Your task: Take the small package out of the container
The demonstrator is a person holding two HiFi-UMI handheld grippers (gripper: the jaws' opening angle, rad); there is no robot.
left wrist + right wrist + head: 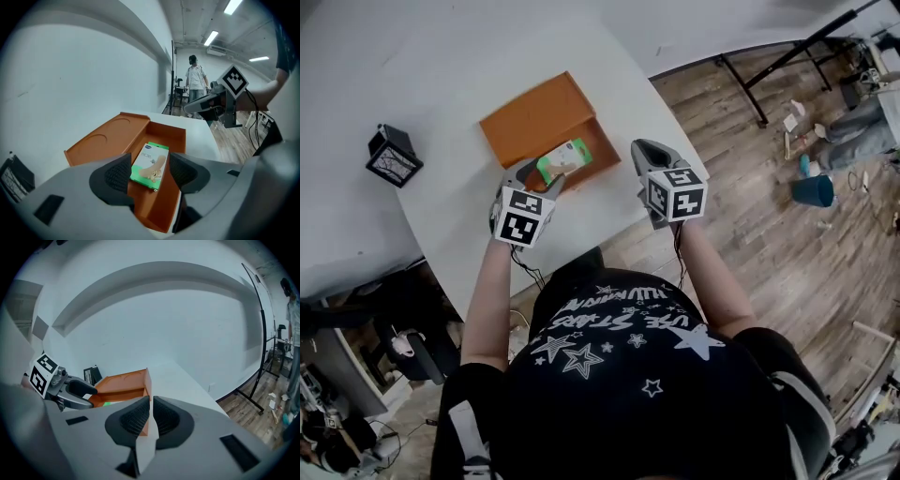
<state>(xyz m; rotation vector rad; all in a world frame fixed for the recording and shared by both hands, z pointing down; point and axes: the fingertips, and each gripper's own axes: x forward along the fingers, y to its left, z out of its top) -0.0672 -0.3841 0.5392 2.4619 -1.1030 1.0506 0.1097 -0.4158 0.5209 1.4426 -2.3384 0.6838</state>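
An orange box lies open on the white table, its lid flat to the left. A small green and white package rests tilted in the tray part of the orange box. My left gripper hovers at the box's near end. Seen in the left gripper view, my left gripper is open and the package lies in the gap between the two pads. My right gripper is to the right of the box, above the table edge. In the right gripper view, my right gripper is shut and empty.
A small black cube-shaped object sits on the table to the far left. The curved table edge runs just under my grippers, with wooden floor beyond. A black stand and a teal bucket are on the floor at right. A person stands far off.
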